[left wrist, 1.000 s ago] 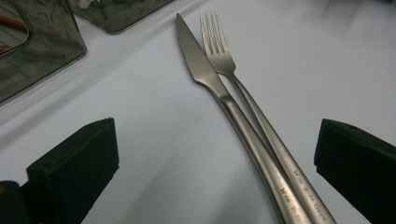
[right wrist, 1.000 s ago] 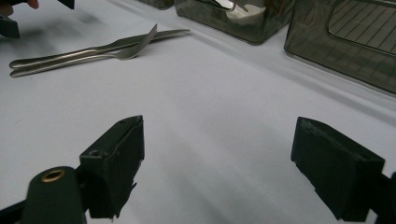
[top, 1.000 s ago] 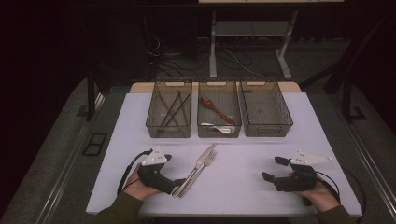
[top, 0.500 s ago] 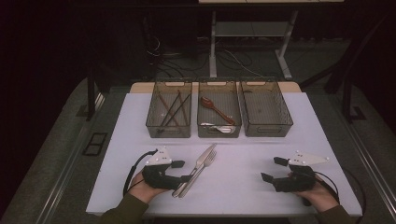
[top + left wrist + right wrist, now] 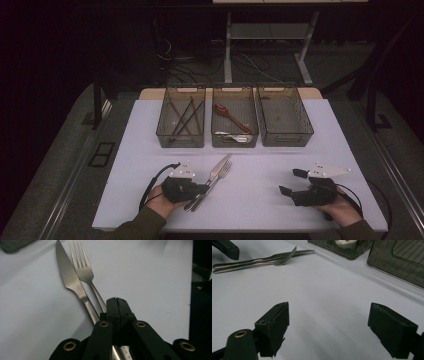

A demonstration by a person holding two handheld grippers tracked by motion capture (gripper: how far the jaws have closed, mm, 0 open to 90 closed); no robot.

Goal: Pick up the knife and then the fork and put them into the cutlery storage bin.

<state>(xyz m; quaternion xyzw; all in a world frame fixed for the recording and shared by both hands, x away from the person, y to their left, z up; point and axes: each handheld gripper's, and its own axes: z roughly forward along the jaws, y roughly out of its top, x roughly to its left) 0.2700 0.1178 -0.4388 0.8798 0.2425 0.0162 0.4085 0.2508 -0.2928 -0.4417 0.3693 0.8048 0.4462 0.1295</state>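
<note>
Sorting cutlery into bins, early stage. Left tool (image 5: 116,300) just clamped shut over the handle ends of fork (image 5: 83,267) and knife (image 5: 68,277); which one is pinched, hard to tell. Both blades pointing away from it, flat on desk (image 5: 280,165). Right tool (image 5: 329,327) spread wide, gripping nothing. Still to lift and drop into bins (image 5: 285,140) ahead.

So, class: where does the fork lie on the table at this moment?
In the high view the fork lies near the table's front edge, left of centre, right beside the knife, with its handle end at the left gripper.
</note>
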